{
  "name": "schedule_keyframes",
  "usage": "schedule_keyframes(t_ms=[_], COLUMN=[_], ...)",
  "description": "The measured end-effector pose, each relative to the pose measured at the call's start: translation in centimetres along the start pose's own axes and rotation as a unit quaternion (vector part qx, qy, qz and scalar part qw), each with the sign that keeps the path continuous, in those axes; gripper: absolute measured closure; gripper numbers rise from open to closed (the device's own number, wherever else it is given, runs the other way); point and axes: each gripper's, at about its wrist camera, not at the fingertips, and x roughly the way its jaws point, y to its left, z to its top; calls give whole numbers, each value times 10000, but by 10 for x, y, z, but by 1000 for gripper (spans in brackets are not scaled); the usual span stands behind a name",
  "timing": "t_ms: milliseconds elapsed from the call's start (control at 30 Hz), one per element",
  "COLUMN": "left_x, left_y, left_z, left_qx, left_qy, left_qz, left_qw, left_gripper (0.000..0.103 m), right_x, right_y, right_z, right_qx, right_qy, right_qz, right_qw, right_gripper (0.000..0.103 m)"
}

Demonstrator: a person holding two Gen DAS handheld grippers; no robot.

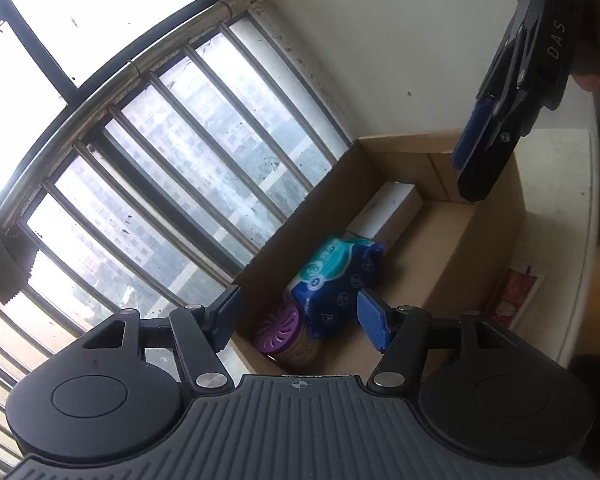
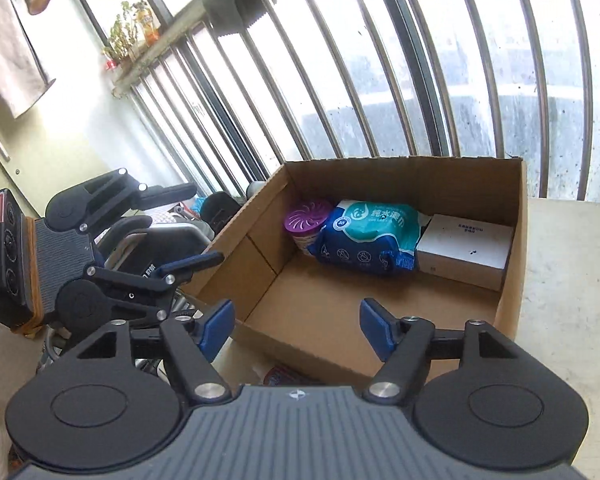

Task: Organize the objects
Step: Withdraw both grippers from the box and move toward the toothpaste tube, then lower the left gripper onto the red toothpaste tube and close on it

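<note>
An open cardboard box (image 2: 516,240) stands on a white table by the barred window. Along its far wall lie a purple-lidded jar (image 2: 306,220), a blue and teal wet-wipes pack (image 2: 368,236) and a white carton (image 2: 466,248). The same box (image 1: 452,256), jar (image 1: 278,330), wipes pack (image 1: 336,276) and carton (image 1: 388,210) show in the left wrist view. My left gripper (image 1: 300,316) is open and empty above the box's near corner; it also shows in the right wrist view (image 2: 194,226). My right gripper (image 2: 296,326) is open and empty over the box's front edge, and its fingers (image 1: 476,148) hang above the box.
The white table (image 2: 572,280) runs right of the box. A red and white packet (image 1: 516,296) lies on the table beside the box; a red item (image 2: 284,376) shows under its front edge. Clutter and a wheelchair-like frame (image 2: 172,236) stand left of the box.
</note>
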Motion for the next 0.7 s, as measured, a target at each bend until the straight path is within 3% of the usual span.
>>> schedule_keyframes(t_ms=[200, 367, 500, 700], left_x=[-8, -3, 32, 85], left_y=[-28, -50, -73, -88], left_z=[-14, -33, -50, -57], left_qx=[-106, -86, -72, -146], left_qy=[-20, -88, 168, 324], left_qz=[-600, -1138, -1575, -1950], left_qw=[9981, 9934, 9873, 9801], left_gripper=[36, 35, 35, 35], right_x=[-18, 8, 28, 39], right_y=[2, -5, -17, -21], right_z=[-48, -80, -92, -98], right_qx=[153, -73, -16, -671], right_qy=[-371, 195, 332, 116], right_qz=[278, 15, -57, -378], right_qw=[9988, 9998, 9994, 9970], right_gripper=[26, 26, 26, 26])
